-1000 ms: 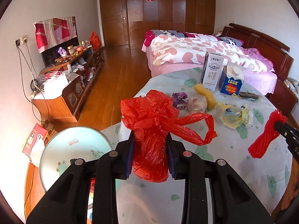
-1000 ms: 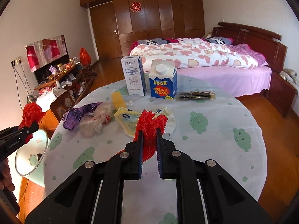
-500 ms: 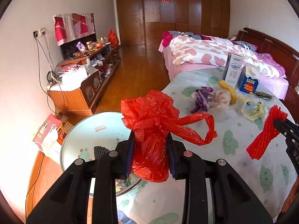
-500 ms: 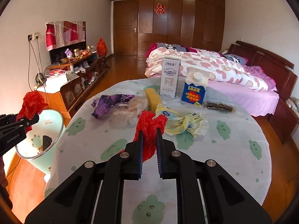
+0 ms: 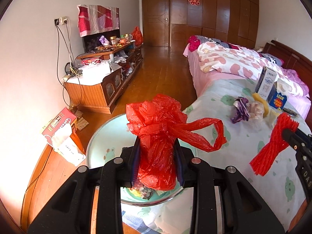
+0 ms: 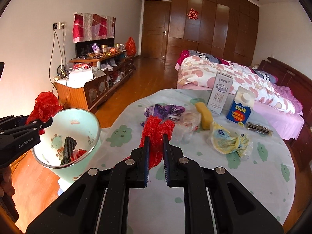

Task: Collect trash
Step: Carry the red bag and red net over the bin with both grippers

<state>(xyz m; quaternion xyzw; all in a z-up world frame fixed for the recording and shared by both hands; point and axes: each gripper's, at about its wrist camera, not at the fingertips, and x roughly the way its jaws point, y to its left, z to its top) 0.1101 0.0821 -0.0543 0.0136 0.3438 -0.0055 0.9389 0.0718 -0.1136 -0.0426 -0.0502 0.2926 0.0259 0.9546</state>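
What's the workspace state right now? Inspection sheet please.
Surface: round table under a frog-print cloth.
Job's things: red bag in left claw, above the bin; red net in right claw, over the table. Bin already holds scraps.
Clutter: purple wrapper, clear bag, yellow sponge, yellow wrapper, white carton, blue carton, dark packet.
Grippers: left claw shut on red bag; right claw shut on red net.
Cables: wires hang from a wall socket to the cabinet.
Surroundings: bed, wardrobe, wood floor.
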